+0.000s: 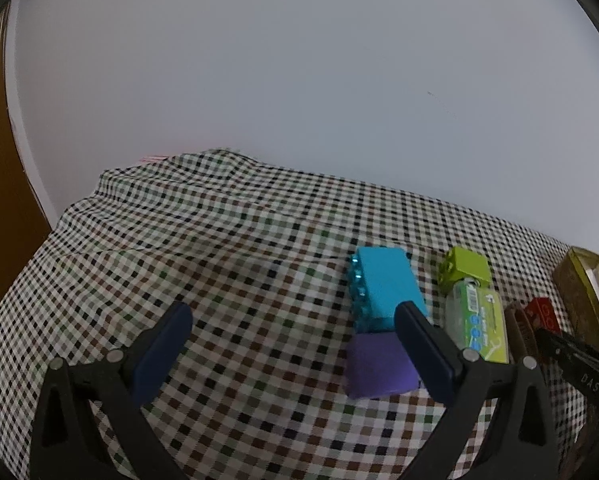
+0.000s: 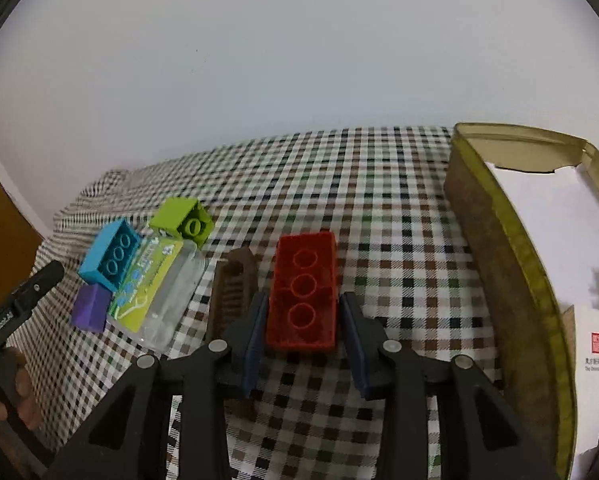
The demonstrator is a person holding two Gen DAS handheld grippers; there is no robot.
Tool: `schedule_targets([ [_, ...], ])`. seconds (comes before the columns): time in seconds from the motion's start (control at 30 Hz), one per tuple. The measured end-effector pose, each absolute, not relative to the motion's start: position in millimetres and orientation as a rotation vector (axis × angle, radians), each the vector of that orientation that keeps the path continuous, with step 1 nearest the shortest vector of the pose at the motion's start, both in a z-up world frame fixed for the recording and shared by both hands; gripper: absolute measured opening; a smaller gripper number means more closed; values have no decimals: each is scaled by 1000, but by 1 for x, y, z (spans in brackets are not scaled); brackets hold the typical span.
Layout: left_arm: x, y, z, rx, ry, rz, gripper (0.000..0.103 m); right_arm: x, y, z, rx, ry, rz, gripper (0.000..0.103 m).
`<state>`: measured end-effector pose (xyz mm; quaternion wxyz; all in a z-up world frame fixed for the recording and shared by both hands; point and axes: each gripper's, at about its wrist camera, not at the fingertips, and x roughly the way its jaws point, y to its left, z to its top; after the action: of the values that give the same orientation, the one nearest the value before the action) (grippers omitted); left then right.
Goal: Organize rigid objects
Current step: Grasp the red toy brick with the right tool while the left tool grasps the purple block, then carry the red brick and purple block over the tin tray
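On the checked cloth lie a cyan brick (image 1: 387, 286) (image 2: 111, 256), a purple block (image 1: 379, 366) (image 2: 90, 308), a lime green brick (image 1: 465, 266) (image 2: 183, 216), a clear floss-pick box with a green label (image 1: 479, 322) (image 2: 159, 292), a brown comb (image 2: 233, 290) and a red brick (image 2: 303, 294). My left gripper (image 1: 291, 326) is open and empty, its right finger beside the cyan and purple pieces. My right gripper (image 2: 303, 316) is open, with its fingers on either side of the red brick's near end; contact is not clear.
An open olive-gold box (image 2: 499, 248) with a white inside stands at the right; its wall also shows in the left wrist view (image 1: 583, 292). The left gripper's arm and a hand (image 2: 15, 384) show at the right view's left edge. A white wall rises behind the table.
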<state>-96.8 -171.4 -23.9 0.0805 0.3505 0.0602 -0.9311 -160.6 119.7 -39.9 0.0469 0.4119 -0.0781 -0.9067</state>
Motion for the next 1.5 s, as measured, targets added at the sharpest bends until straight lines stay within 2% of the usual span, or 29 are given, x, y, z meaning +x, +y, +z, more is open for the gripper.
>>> schedule_targets([
  [0.2,-101,-149,-28,1102,82,-2830,99,-137,118,-16,1074,-230,-2834,36],
  [0.3,-110,-141,-35,1155,52,-2834,90,-123,117,-3,968,-233,-2879,36],
  [0.4,-119,-138,-43,1226,45,-2831,76,-117,115,7,911,-236,-2895,36],
  [0.47,-126,-138,-51,1307,60,-2805,58,-115,115,10,893,-236,-2897,36],
  [0.5,-129,-140,-55,1345,89,-2804,57,-114,114,11,888,-228,-2900,36],
  [0.53,-129,-143,-54,1336,126,-2818,46,-114,114,11,887,-223,-2903,36],
  [0.57,-129,-144,-53,1330,139,-2822,39,-113,114,12,887,-221,-2904,36],
  [0.77,-128,-149,-46,1263,235,-2857,39,-110,113,16,810,-210,-2938,36],
  [0.97,-106,-136,-10,842,165,-2934,39,-76,121,35,626,-188,-2940,36],
  [1.07,-99,-127,-4,726,168,-2955,39,-64,121,42,564,-164,-2932,36],
  [1.23,-98,-106,-1,666,174,-2972,39,-56,113,41,519,-98,-2966,36],
  [1.5,-89,-68,-3,676,79,-3007,39,-48,137,41,508,-96,-2984,36],
])
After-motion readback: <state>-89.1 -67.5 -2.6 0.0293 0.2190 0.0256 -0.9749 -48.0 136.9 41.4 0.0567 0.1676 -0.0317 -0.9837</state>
